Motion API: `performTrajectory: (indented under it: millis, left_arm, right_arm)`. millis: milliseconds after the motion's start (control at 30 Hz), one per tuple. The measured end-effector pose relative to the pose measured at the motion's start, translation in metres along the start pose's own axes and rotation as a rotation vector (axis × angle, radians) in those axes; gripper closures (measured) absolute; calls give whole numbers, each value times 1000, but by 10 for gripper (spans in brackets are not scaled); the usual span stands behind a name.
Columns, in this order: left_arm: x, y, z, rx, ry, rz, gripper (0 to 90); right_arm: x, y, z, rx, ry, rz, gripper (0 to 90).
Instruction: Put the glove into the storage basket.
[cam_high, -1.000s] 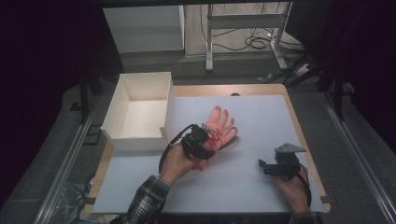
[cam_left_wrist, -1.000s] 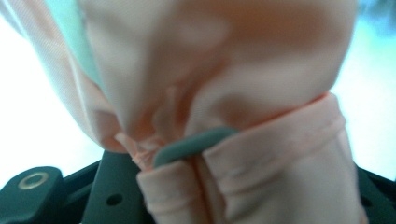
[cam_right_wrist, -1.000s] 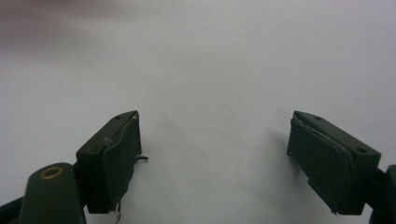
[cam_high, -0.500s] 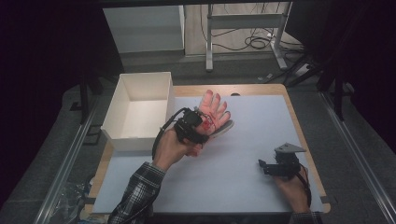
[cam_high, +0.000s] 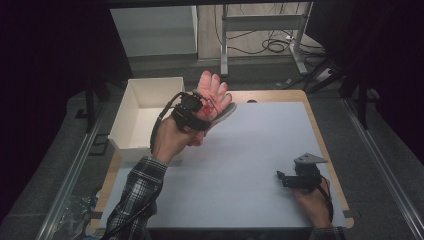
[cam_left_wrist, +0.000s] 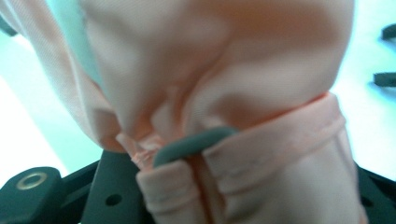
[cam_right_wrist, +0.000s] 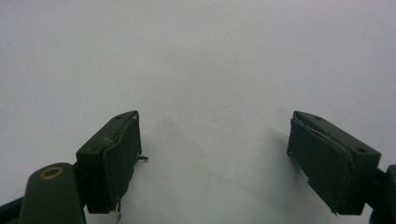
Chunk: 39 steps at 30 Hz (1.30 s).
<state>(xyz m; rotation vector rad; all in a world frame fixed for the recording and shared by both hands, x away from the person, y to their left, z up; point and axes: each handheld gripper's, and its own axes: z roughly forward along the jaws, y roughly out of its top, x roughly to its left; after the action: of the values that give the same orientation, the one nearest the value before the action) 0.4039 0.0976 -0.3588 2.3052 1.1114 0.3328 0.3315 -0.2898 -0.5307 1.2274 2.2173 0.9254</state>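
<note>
Above the table's (cam_high: 260, 150) far left corner, a pink glove (cam_high: 212, 92) is held aloft, its cuff clamped in the left gripper (cam_high: 196, 111), beside a white box (cam_high: 131, 107) that appears empty. Carrying is judged the step in hand; next, the glove would need moving over the box and letting go. The right gripper (cam_high: 286, 179) rests on the table, jaws spread with nothing between them.

Left tongs (cam_high: 202, 112) raised above desk's far left corner, jaws clamped, forearm angled up from near left edge. Right tongs (cam_high: 281, 178) low by near right corner, jaws wide apart.
</note>
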Motion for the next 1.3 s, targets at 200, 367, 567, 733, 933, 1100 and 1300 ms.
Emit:
performTrajectory:
  millis: [200, 367, 567, 733, 933, 1100, 1300]
  left_arm:
    - [21, 0, -15, -24, 34, -56, 525]
    - [38, -3, -25, -32, 68, -95, 524]
    - [62, -10, -34, -34, 118, -163, 523]
    - [76, -17, -35, -31, 150, -205, 522]
    - [99, -32, -32, -29, 201, -280, 520]
    - [110, -41, -26, -24, 220, -318, 518]
    - [123, -52, -8, -26, 236, -354, 514]
  right_arm:
    - [0, 0, 0, 0, 0, -1, 180]
    - [0, 0, 0, 0, 0, 0, 180]
    - [0, 0, 0, -1, -1, -2, 180]
    - [0, 0, 0, -1, 0, -1, 180]
    - [0, 0, 0, 0, -1, -1, 180]
    - [0, 0, 0, 0, -2, 0, 180]
    - [0, 0, 0, 0, -1, 0, 180]
